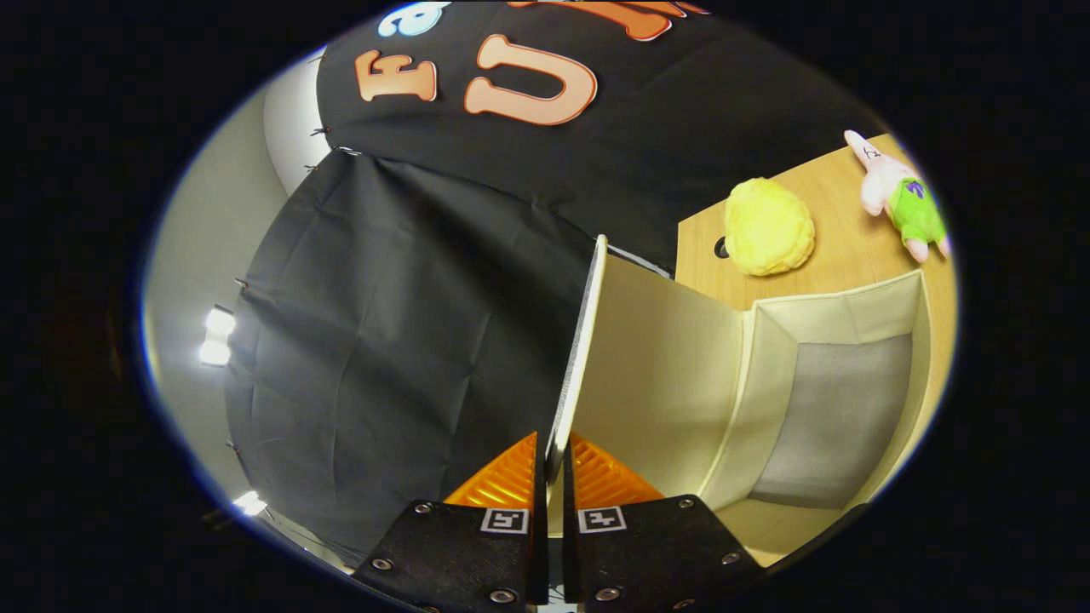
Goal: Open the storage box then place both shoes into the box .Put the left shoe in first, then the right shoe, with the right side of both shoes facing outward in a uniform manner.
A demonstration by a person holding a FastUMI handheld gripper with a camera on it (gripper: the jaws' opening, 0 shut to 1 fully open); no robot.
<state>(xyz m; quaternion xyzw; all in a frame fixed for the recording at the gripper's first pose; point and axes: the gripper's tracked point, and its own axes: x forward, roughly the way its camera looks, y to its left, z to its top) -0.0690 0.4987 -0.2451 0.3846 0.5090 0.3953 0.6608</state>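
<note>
The cream fabric storage box point(817, 400) with a grey lined base stands on the light wooden table point(843, 255), near the table's far edge, its interior exposed. Its flat, dark-edged cream lid point(588, 358) is raised edge-on, just ahead of the fingers. The lid appears to be a thin, stiff, light panel; the free edge is the judged holding point, and the fabric walls would probably give under pressure. The hand-held gripper point(553, 464) is clamped on the lid's edge, one finger on each face, aimed toward the box and the table's far edge. Beyond the box lie a yellow plush lump point(768, 226) and a pink star-shaped plush toy point(898, 200).
</note>
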